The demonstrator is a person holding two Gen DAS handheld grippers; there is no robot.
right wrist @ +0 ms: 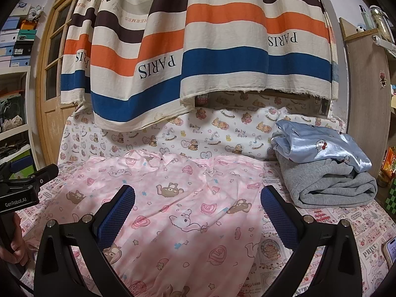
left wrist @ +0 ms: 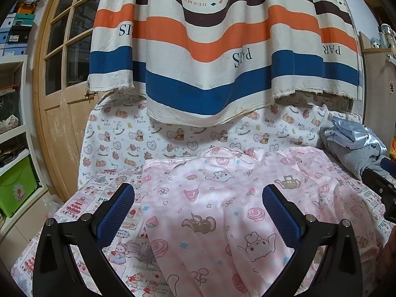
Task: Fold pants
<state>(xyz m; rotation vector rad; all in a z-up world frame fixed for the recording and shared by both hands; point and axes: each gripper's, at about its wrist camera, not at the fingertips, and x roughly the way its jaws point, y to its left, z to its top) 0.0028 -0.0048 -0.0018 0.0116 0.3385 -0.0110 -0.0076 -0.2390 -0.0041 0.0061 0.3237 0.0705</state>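
The pink pants [left wrist: 222, 217] are lying spread on the bed [left wrist: 99, 198]. The left claw [left wrist: 198, 212] and right claw [right wrist: 198, 212] are both hovering wide open, holding nothing. Only the right view is showing the whole folded pile [right wrist: 326, 163] and a phone [right wrist: 391, 250].

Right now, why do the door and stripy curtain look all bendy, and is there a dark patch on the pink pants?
Left wrist view: the fisheye lens bows the door and striped curtain; corners go black. Right wrist view: the same bending, plus a soft shadow across the pink pants near the open right tongs. Both views look sharp, without glare.
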